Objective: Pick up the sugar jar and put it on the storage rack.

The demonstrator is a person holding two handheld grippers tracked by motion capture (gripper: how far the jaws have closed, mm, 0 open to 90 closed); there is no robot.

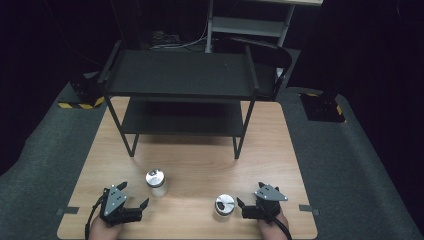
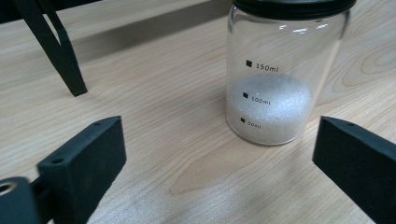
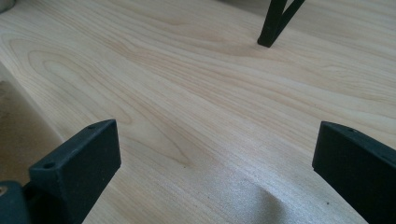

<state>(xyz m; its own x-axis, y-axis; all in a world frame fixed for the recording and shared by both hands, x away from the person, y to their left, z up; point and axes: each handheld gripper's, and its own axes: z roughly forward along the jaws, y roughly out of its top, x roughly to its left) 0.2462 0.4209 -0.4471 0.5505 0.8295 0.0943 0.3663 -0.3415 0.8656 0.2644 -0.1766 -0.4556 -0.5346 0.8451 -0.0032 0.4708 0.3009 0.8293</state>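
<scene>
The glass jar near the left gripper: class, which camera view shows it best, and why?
The left gripper view: the glass jar is close up, with its printed volume marks and white granules readable. The high view shows that jar small, from above, mostly its lid. The right gripper view looks across bare table.

volume marks "150ml", "100ml" and a lower "50ml" on the glass jar [image 2: 285, 74]

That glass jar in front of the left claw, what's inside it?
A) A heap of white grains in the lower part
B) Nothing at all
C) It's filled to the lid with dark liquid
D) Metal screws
A: in the left gripper view the glass jar holds a mound of white grains in its lower part, with clear glass above.
</scene>
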